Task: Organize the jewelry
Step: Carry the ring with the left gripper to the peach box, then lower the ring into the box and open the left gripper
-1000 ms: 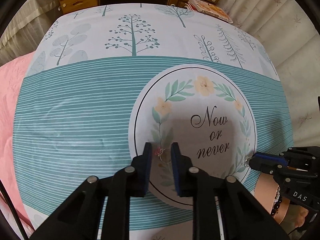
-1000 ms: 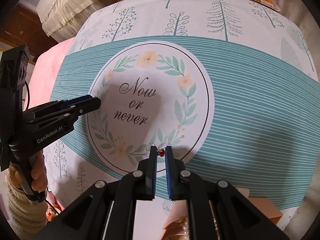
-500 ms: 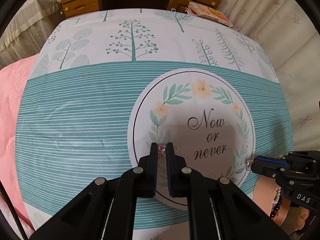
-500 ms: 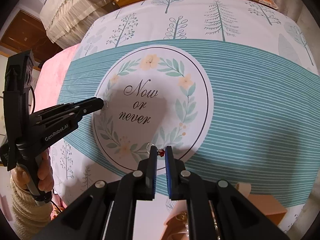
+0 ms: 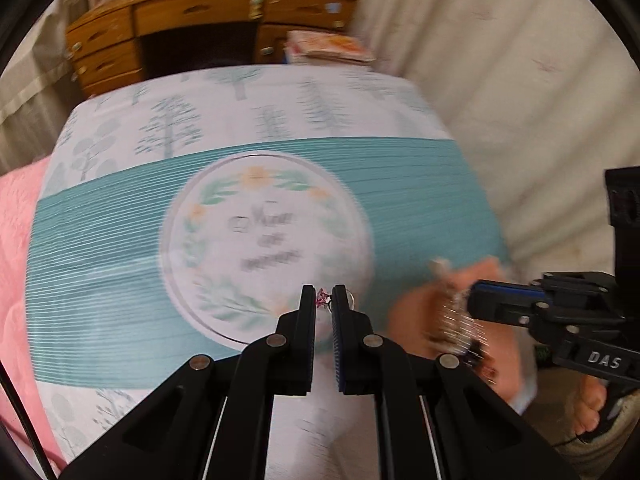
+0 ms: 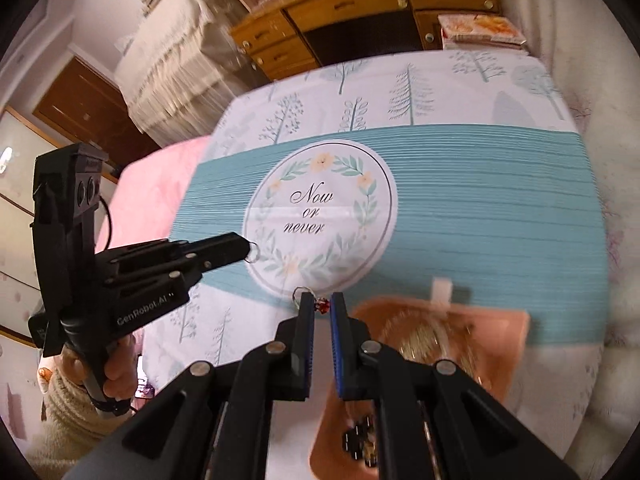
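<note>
The left gripper [image 5: 323, 304] is clenched on a small earring [image 5: 322, 300] with a pink stone and a thin wire hoop, pinched right at the fingertips and held clear above the printed cloth [image 5: 120, 264]. The right gripper [image 6: 321, 307] is likewise clamped on a second earring [image 6: 321, 305], a red bead with a wire loop showing at the left fingertip. Both pieces hang over the near edge of the cloth's round wreath print, not resting on it. To the near right, a peach jewelry tray [image 6: 516, 332] sits on the cloth with gold chains and a dark beaded piece already in it; the left view is too blurred to tell more of its contents. The step in hand appears to be the carry: both earrings are picked up and are being brought toward the tray. The next move likely calls for bringing each gripper over a free part of the tray, lowering close to its floor, and releasing gently, since pieces this light could bounce out or snag on the chains if dropped from above.
</note>
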`<state>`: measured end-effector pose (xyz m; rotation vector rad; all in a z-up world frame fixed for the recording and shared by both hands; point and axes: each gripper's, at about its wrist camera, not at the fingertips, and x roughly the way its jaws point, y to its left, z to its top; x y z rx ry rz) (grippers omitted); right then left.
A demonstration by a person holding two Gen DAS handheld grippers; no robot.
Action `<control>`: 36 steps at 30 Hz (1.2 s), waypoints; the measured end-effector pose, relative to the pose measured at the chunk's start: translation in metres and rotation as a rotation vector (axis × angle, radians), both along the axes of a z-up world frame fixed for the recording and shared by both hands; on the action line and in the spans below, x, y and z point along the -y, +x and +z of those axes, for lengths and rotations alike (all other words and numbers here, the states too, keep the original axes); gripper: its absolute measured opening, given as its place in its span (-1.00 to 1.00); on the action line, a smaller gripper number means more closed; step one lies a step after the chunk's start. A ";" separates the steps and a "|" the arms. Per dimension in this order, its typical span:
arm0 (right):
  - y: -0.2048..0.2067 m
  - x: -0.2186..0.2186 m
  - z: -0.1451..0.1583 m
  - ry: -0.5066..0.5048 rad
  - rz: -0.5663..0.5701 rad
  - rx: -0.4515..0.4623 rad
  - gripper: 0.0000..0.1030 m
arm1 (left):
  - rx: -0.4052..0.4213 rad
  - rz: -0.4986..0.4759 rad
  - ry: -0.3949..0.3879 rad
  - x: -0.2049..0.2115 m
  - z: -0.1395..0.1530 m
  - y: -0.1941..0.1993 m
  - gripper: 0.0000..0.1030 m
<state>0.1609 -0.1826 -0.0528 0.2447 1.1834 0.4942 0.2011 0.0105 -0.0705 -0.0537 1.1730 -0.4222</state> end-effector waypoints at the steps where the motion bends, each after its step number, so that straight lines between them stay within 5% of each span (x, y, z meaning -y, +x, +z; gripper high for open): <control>1: -0.007 0.005 0.003 0.001 -0.006 0.010 -0.85 | 0.008 -0.016 -0.008 0.006 0.005 -0.009 -0.89; 12: -0.072 0.049 0.009 -0.049 -0.043 0.056 -0.85 | 0.001 -0.205 0.027 0.093 0.011 -0.077 -0.89; 21: -0.079 0.048 -0.006 -0.034 -0.015 0.006 -0.84 | -0.065 -0.208 0.112 0.113 -0.008 -0.086 -0.87; 29: -0.077 0.046 -0.009 -0.009 -0.020 -0.004 -0.80 | -0.090 -0.170 0.141 0.106 -0.015 -0.081 -0.50; 33: -0.079 0.046 -0.007 -0.009 -0.018 0.004 -0.80 | -0.063 -0.156 0.158 0.105 -0.011 -0.083 -0.11; 36: -0.082 0.046 -0.004 -0.019 -0.018 0.020 -0.80 | -0.037 -0.152 0.168 0.104 -0.004 -0.086 -0.07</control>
